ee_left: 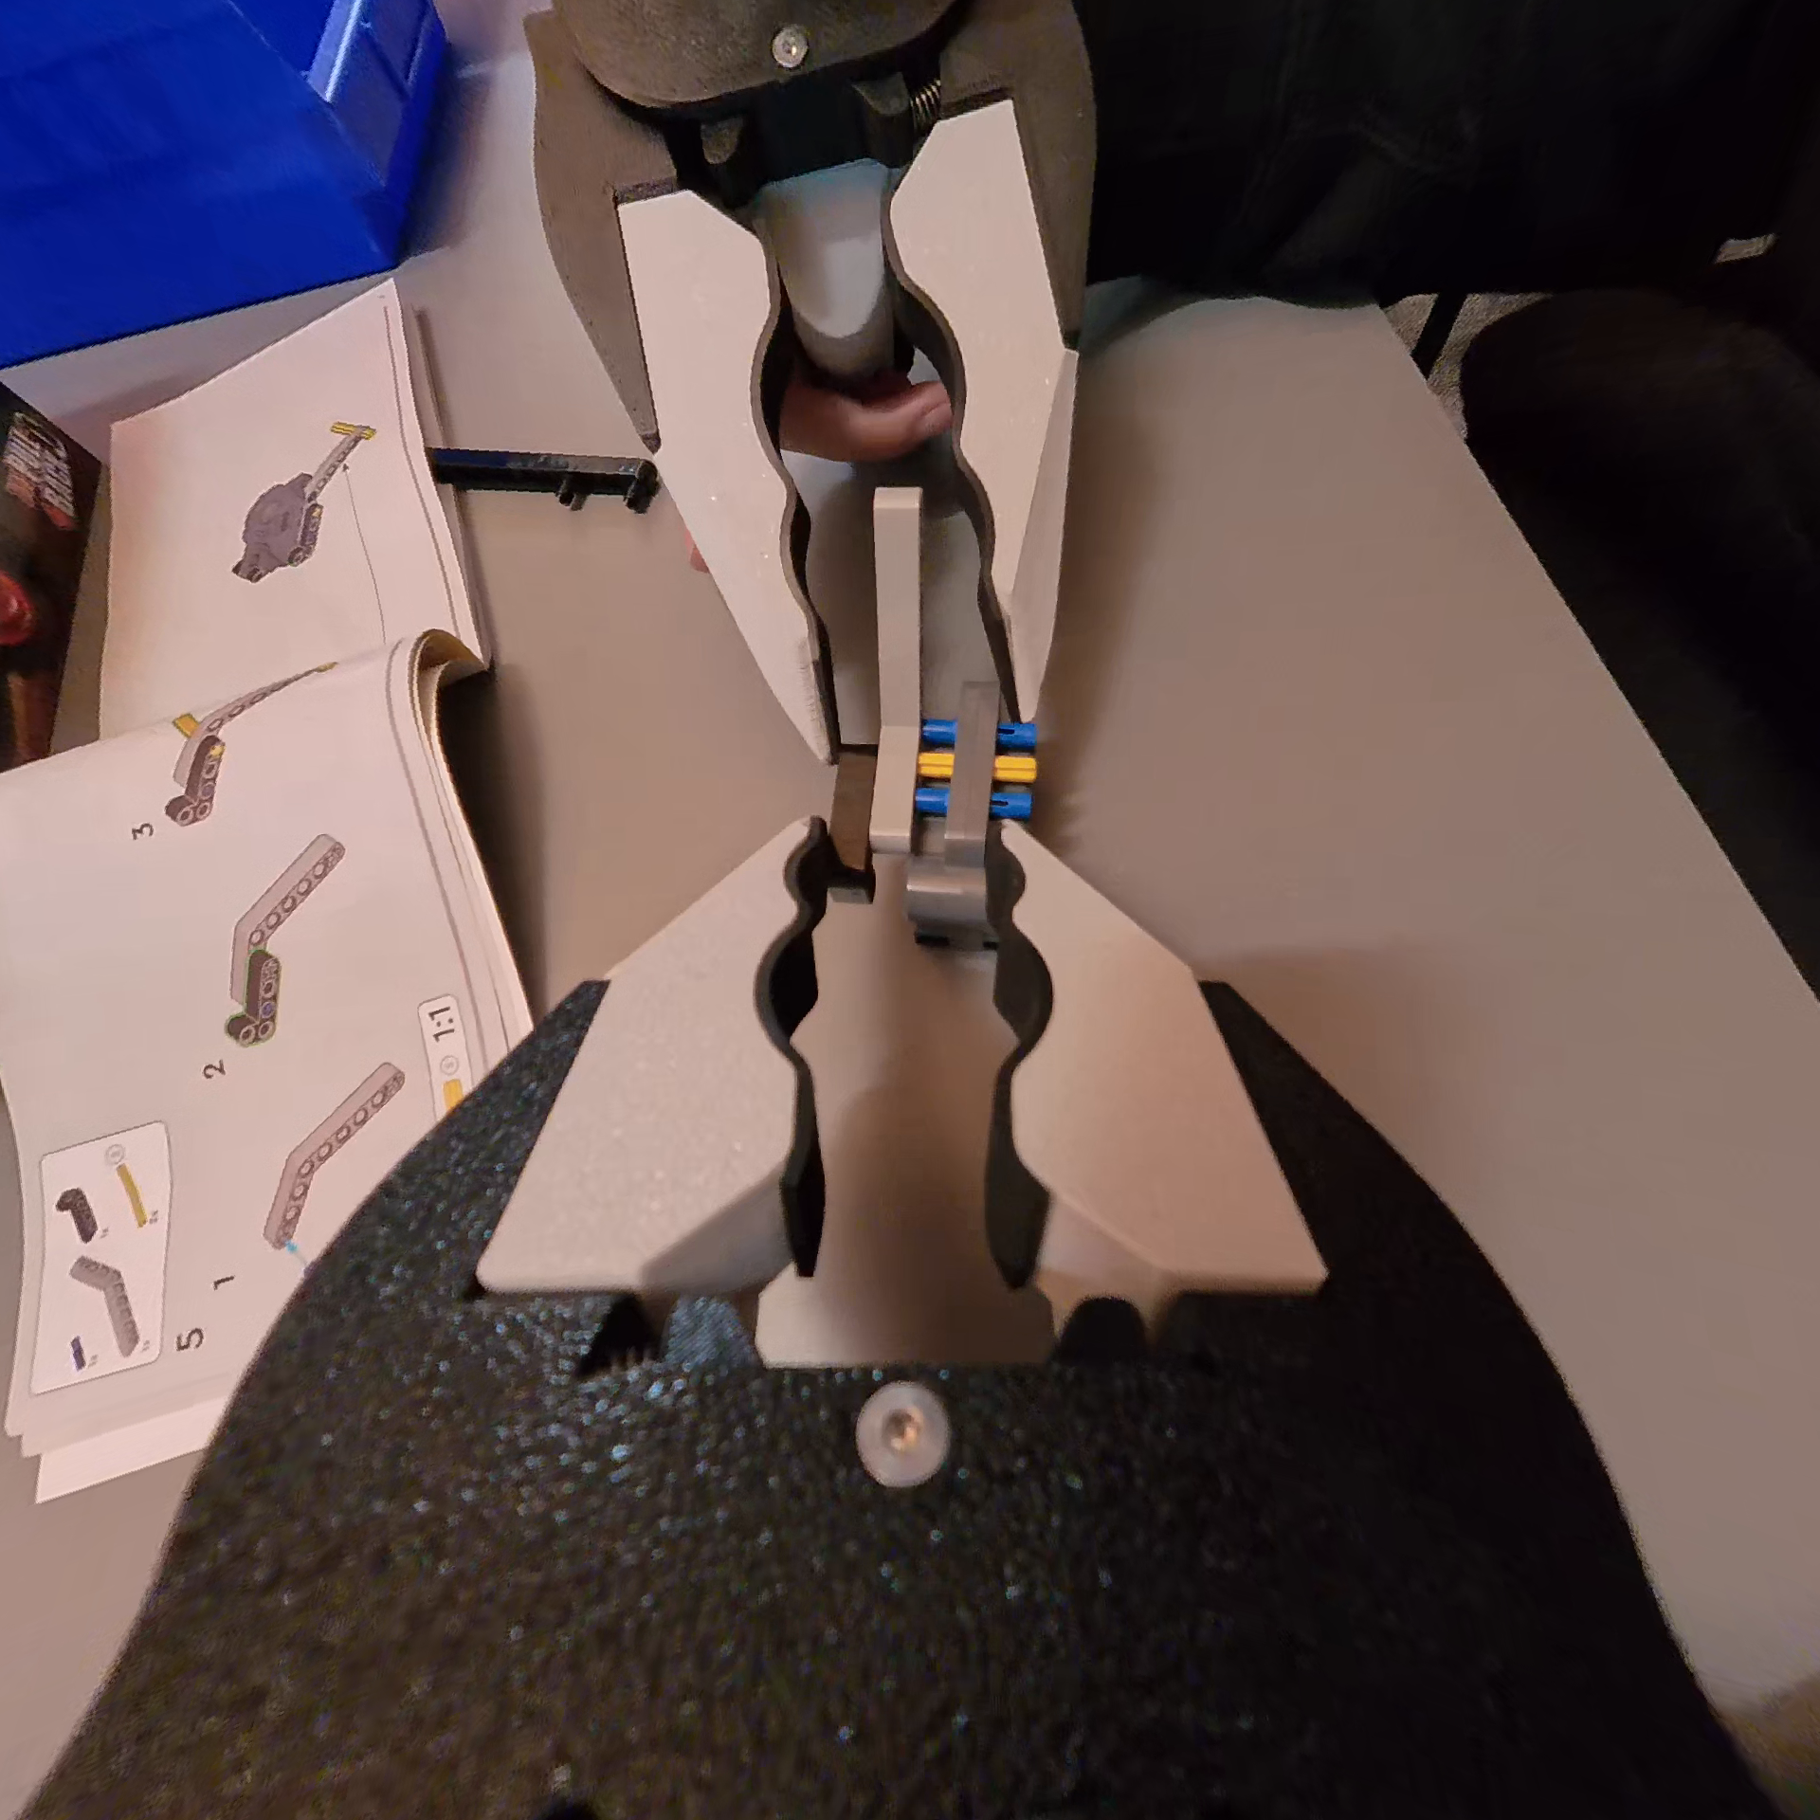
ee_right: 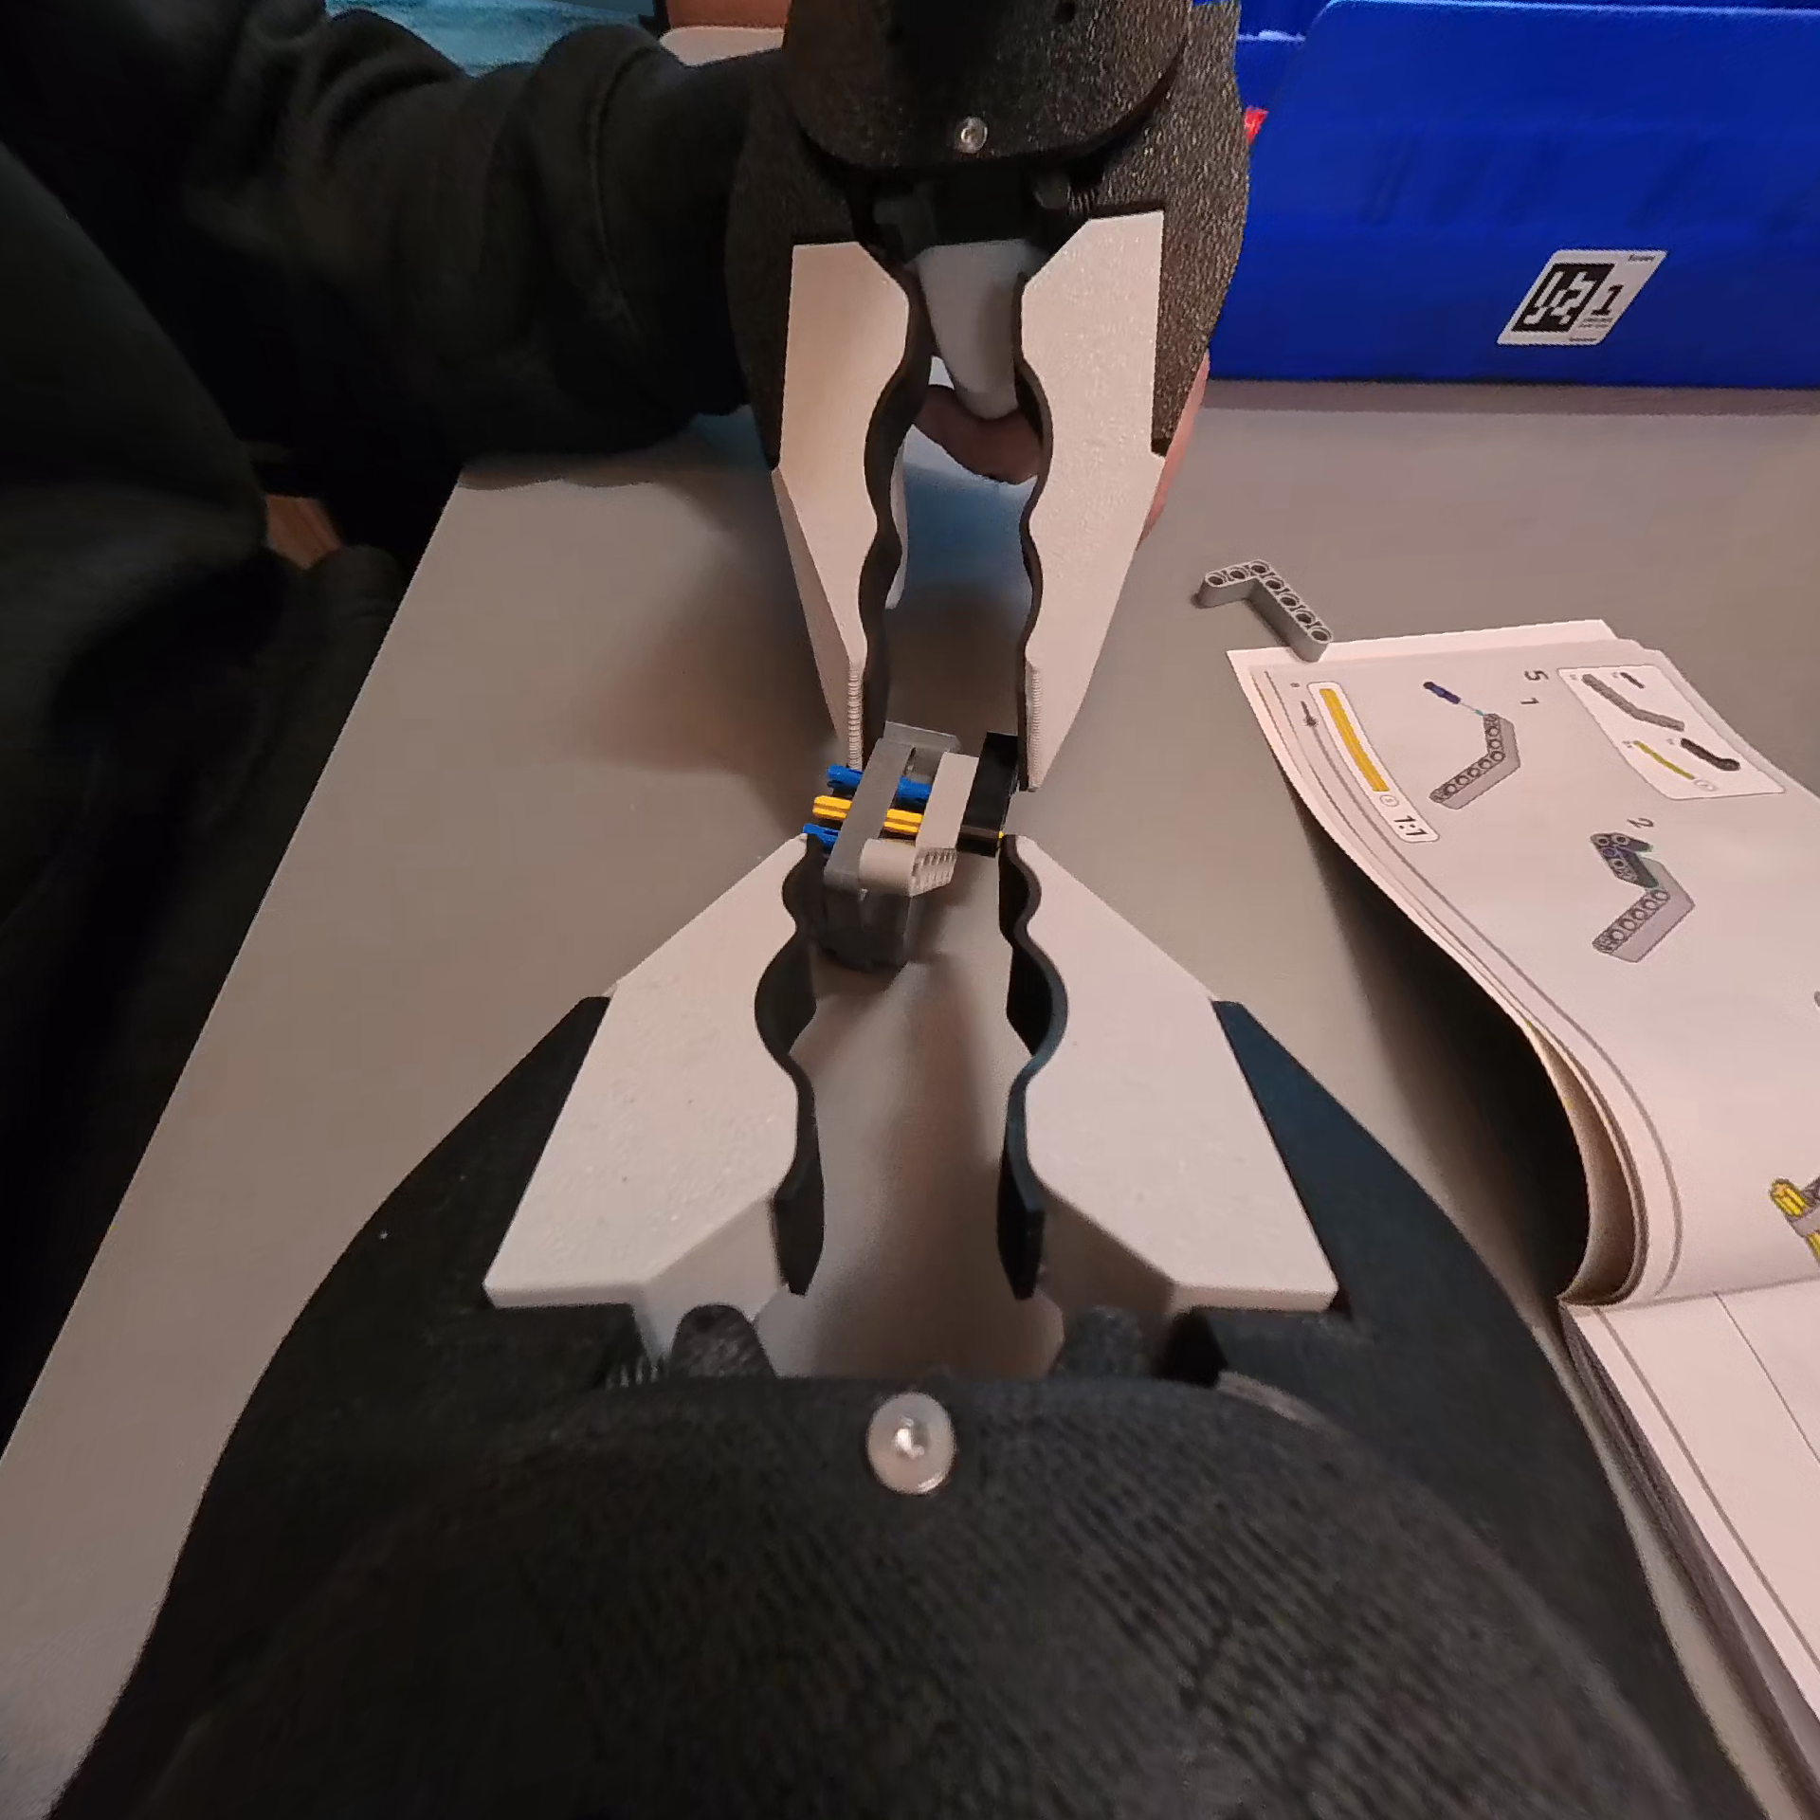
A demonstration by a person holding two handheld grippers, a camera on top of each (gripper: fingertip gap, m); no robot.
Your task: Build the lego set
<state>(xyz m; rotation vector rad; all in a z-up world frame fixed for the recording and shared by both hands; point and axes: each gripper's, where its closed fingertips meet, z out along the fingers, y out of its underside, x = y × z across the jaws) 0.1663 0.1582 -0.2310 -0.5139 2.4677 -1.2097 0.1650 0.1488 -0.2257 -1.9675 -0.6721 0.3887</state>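
Facing each other tip to tip above the grey table, the left gripper and right gripper meet at a small lego assembly. The assembly consists of light grey beams joined by blue and yellow pins, with a black piece on one side and a dark block below.

Left wrist view: the assembly sits at the tips of the near jaws, slightly toward 12 o'clock of centre. The near jaws stand narrowly apart, their tips bracketing the assembly; firm contact cannot be confirmed. The far jaws reach in from 12 o'clock and also bracket it.

Right wrist view: the near jaws flank the assembly in the same manner, with the left-hand tip against the dark block; whether they clamp it cannot be told.

An open manual lies at 9 o'clock in the left view. A black beam lies beyond it, and a blue bin stands at 10 o'clock. In the right view a loose grey angled beam lies at 2 o'clock, touching the manual's far edge.
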